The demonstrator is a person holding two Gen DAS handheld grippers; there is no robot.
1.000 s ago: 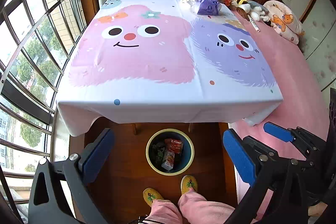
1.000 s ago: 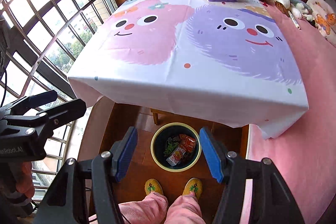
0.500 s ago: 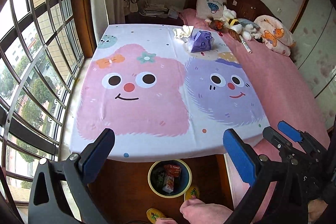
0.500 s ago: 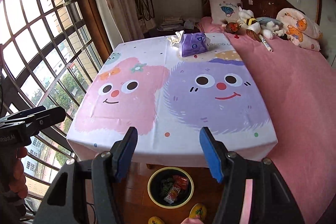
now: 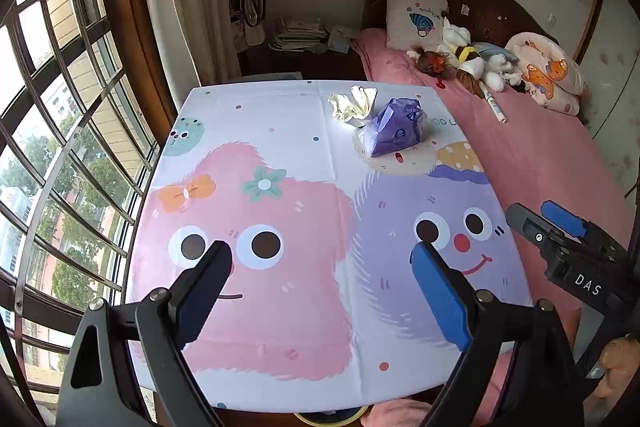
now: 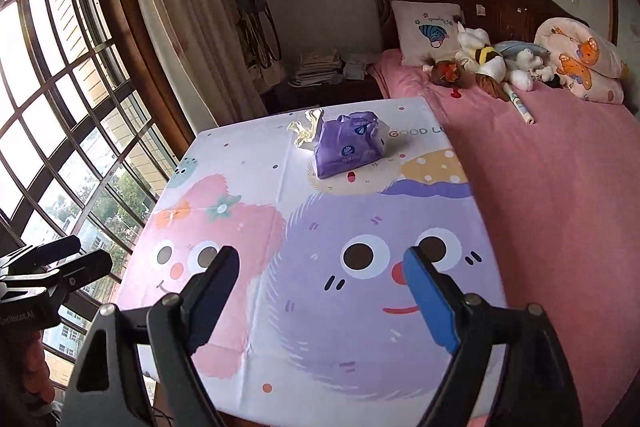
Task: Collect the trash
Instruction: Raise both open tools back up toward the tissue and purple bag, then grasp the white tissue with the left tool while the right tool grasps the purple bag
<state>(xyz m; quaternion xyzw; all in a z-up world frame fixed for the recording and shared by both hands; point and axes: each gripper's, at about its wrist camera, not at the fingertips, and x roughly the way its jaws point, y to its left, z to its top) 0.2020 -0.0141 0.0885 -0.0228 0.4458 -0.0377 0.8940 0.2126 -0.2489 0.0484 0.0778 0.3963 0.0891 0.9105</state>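
Note:
A crumpled purple plastic pack (image 5: 394,127) (image 6: 348,143) lies at the far side of the table, on the cartoon tablecloth (image 5: 304,307) (image 6: 320,327). A crumpled pale yellow wrapper (image 5: 352,105) (image 6: 306,127) touches its far left side. My left gripper (image 5: 320,253) hovers over the near half of the cloth, its jaws wide and closing with nothing between them. My right gripper (image 6: 320,255) hangs beside it, jaws opening and empty. Both are well short of the trash. Only the rim of the bin (image 5: 328,418) shows under the table's near edge.
A pink bed (image 6: 560,207) runs along the table's right side, with soft toys (image 6: 492,63) and pillows at its headboard. A barred window (image 5: 60,147) and curtain close off the left. A dark nightstand with stacked papers (image 6: 320,67) stands behind the table.
Both grippers rose and swung from above the floor bin to over the tabletop. The bin and the person's slippers slid out of view. The right jaws spread wider; the left narrowed slightly.

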